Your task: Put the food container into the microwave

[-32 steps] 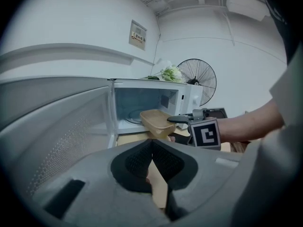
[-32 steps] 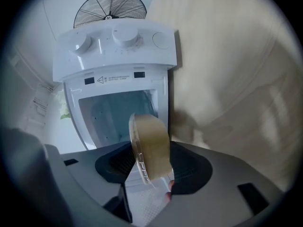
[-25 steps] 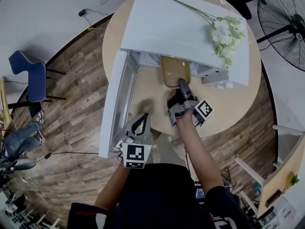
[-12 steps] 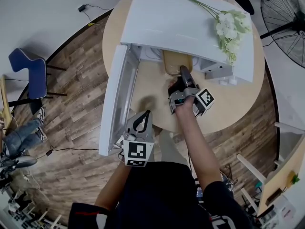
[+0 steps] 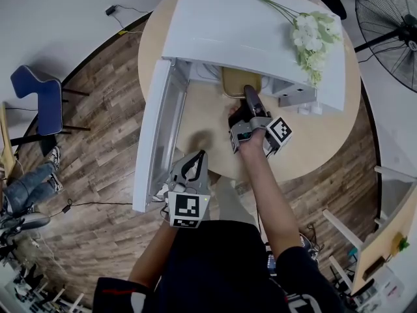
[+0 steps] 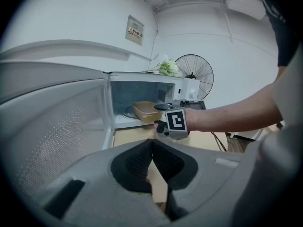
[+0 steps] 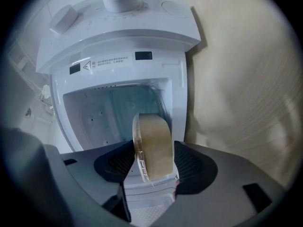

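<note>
The white microwave (image 5: 247, 31) stands on the round table with its door (image 5: 156, 135) swung open to the left. A tan food container (image 5: 236, 81) with a clear lid lies partly inside the cavity, its near end sticking out. My right gripper (image 5: 249, 96) is shut on that near end; in the right gripper view the container (image 7: 154, 148) fills the gap between both pads (image 7: 189, 167). Its jaws have just been opening a little, with the container still between them. My left gripper (image 5: 194, 160) hangs back near the door's free edge, shut and holding nothing.
Artificial white flowers (image 5: 311, 41) lie on top of the microwave. The light wooden table (image 5: 313, 142) extends to the right of my arm. A standing fan (image 5: 391, 25) is at the far right and a blue chair (image 5: 39, 100) at the left, on the wooden floor.
My right gripper has pushed the container further into the microwave, so less of it shows outside the opening. The left gripper has stayed in place.
</note>
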Available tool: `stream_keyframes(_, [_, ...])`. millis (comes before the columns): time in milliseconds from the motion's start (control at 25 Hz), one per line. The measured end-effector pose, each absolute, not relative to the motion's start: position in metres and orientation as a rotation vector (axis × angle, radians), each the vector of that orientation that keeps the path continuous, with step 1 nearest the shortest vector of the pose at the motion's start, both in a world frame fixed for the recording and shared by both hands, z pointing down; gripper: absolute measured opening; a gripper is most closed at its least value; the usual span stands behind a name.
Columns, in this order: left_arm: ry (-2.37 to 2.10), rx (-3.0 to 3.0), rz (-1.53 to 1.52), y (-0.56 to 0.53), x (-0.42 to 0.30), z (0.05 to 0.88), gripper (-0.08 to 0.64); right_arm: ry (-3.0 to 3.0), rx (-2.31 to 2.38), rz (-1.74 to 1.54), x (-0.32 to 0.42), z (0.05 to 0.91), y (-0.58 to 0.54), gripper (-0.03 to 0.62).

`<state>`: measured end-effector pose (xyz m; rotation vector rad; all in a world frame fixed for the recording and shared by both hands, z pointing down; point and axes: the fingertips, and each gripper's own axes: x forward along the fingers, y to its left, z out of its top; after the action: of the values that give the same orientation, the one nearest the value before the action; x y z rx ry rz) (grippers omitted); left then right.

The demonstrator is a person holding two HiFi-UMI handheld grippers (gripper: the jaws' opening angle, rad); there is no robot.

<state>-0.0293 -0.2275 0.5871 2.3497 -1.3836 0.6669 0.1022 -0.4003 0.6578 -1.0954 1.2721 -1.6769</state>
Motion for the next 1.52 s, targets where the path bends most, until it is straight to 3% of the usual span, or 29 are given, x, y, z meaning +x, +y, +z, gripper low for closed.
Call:
stream_keyframes(200, [-1.384, 2.356, 0.664, -0.231, -0.029, 0.585, 0.015, 1.311, -1.073, -1.683, 0.104, 0.655, -0.396, 0.270])
stream_keyframes(520, [-1.373, 2.364, 0.673, -0.234, -0.025, 0.585, 0.015, 1.491, -1.180, -1.701, 0.109, 0.658, -0.361, 0.275])
stream_keyframes(560, [-1.372, 2.363, 0.671, -0.234, -0.025, 0.585, 0.015, 1.524, -1.205, -1.706, 0.110, 0.657, -0.357, 0.266])
stream_keyframes(800, [-1.371, 2.352, 0.643, -0.241, -0.024, 0.581, 0.015, 1.922, -1.480, -1.627, 0.105, 0.645, -0.349, 0.036])
stream_keyframes(840, [-1.371, 2.352, 0.641, -0.243, -0.024, 0.581, 0.015, 2.033, -1.542, -1.570, 0.104, 0.641, -0.350, 0.023])
stream_keyframes(1240, [-1.379, 2.355, 0.636, -0.253, -0.026, 0.578, 0.015, 2.797, -1.881, -0.874, 0.081, 0.618, -0.368, 0.011])
stream_keyframes(1520, [-1.381, 2.348, 0.642, -0.255, -0.028, 0.580, 0.015, 2.852, -1.891, -0.812, 0.076, 0.621, -0.382, 0.011])
